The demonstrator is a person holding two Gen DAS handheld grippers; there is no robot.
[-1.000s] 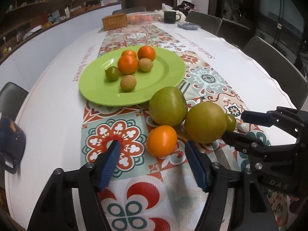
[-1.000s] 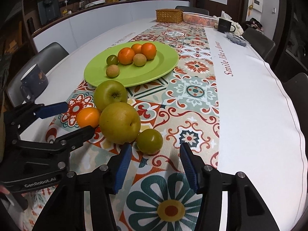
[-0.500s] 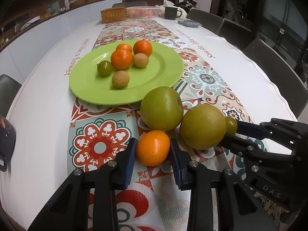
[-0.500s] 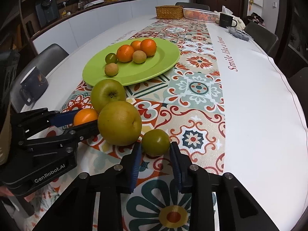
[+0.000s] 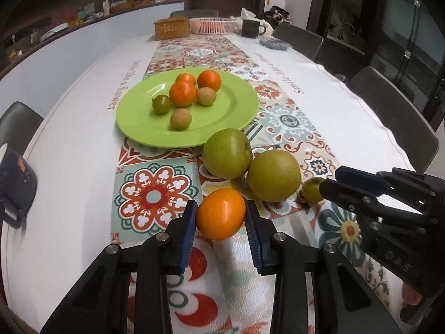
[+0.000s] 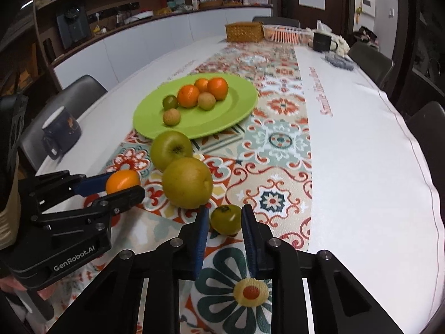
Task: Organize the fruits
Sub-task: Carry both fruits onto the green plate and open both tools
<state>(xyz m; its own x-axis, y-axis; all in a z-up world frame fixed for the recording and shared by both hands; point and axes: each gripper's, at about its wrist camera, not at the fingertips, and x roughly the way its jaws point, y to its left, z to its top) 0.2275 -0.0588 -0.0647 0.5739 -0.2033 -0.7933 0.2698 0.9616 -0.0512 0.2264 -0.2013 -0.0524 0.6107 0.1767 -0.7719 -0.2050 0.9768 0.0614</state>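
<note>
Left wrist view: at lower centre of the frame, the left gripper (image 5: 221, 229) has its blue-padded fingers (image 5: 188, 228) clamped on an orange (image 5: 221, 213). A second ago these fingers stood wide apart with the orange loose on the counter (image 5: 347, 105) between them; they have since closed onto it. Just above sit a green apple (image 5: 227, 153) and a yellow-green pear (image 5: 274, 176), touching each other. In the upper middle, a green plate (image 5: 239, 103) already carries six small fruits. At the right edge, the right gripper (image 5: 328, 188) pinches a small green fruit (image 5: 312, 190), partly hidden by its fingers.

Right wrist view: at lower centre, the right gripper's fingers are closed on the small green fruit (image 6: 225, 220), where a second ago they were spread around it. It looks lifted slightly off the patterned runner (image 6: 281, 139), though the angle makes this hard to confirm. At left, the left gripper (image 6: 122, 185) holds the orange (image 6: 122, 181). The plate (image 6: 242, 105) lies in the upper middle.

Both grasps now seem secure, so both fruits are likely ready to be carried to the plate.
</note>
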